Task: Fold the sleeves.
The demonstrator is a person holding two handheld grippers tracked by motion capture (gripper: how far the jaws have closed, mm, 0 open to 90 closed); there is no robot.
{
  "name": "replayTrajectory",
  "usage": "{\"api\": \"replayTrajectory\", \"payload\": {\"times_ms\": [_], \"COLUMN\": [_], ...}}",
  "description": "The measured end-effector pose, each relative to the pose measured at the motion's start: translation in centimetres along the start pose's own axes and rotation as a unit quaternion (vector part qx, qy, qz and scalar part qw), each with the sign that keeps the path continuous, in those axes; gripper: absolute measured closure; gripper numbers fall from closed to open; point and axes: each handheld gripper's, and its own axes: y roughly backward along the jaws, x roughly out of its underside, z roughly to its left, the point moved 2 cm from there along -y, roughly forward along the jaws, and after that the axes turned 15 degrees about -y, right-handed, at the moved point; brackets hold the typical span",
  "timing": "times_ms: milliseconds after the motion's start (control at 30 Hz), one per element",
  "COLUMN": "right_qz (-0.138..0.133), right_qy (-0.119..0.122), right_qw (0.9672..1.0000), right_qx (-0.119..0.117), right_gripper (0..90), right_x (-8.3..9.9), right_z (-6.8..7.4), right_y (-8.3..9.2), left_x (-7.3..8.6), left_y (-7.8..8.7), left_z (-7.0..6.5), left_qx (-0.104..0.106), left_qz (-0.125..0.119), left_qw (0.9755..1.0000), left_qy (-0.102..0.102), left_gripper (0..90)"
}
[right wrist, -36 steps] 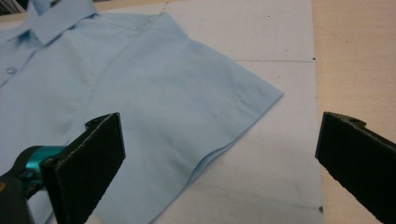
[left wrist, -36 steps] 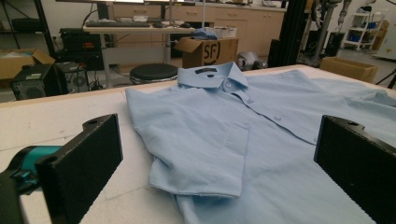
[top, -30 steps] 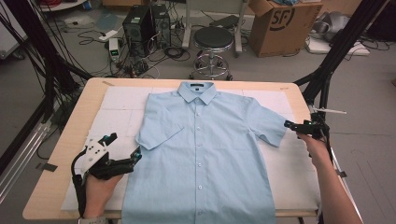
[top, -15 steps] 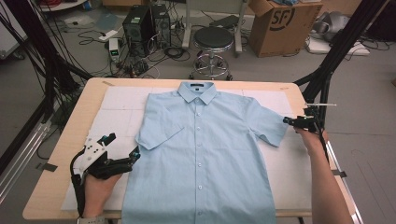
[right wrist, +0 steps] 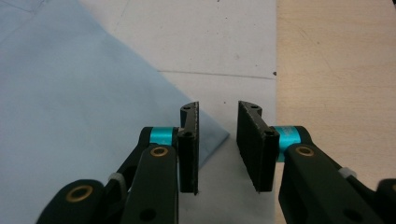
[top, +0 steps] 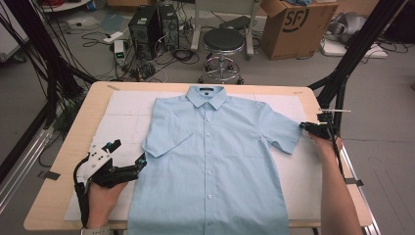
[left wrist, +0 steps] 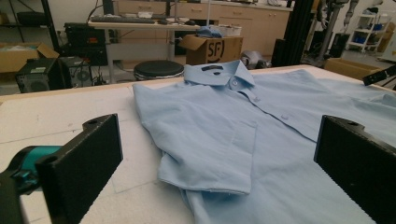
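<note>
Since the earlier frames my right gripper (top: 307, 126) has edged in to the shirt's sleeve corner, while my left gripper (top: 139, 161) holds about where it was. Right jaws stand a little apart with nothing between them, the sleeve tip (right wrist: 219, 135) just beside the left jaw. Left jaws gape wide and hold nothing, aimed at the near sleeve (left wrist: 205, 158). Bare white mat (top: 117, 117) and the wooden table (top: 63, 161) margin leave room on both sides. My light blue shirt (top: 215, 156) lies flat, buttoned, collar away from me, hem at the near edge. Beyond stand a stool (top: 223, 40), a cardboard box (top: 288, 24) and computer towers (top: 151, 24).
</note>
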Motion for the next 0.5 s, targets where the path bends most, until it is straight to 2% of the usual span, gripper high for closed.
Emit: {"api": "replayTrajectory", "payload": {"times_ms": [233, 333, 367, 433, 500], "right_qz": [-0.005, -0.007, -0.005, -0.005, -0.004], "right_qy": [-0.006, -0.012, -0.011, 0.001, -0.001], "right_qw": [1.0000, 0.9999, 0.9999, 1.0000, 1.0000], "right_qx": [-0.004, -0.007, -0.012, -0.004, -0.002], "right_gripper": [75.4, 82.0, 85.9, 87.2, 87.9], "right_x": [0.07, 0.16, 0.19, 0.24, 0.22], "right_z": [0.10, 0.22, 0.36, 0.71, 0.75], "right_y": [-0.15, -0.17, -0.18, -0.18, -0.09], "left_x": [0.12, 0.13, 0.13, 0.15, 0.17], "left_y": [-0.03, -0.10, -0.11, -0.12, -0.07], "left_z": [0.00, -0.08, -0.08, -0.10, -0.09], "left_qx": [0.001, 0.003, 0.003, 0.003, 0.003], "left_qz": [0.002, 0.003, 0.003, 0.003, 0.004], "left_qw": [1.0000, 1.0000, 1.0000, 1.0000, 1.0000], "left_qy": [0.001, 0.000, 0.000, 0.001, 0.000], "left_gripper": [1.7, 1.7, 1.7, 1.6, 1.7]}}
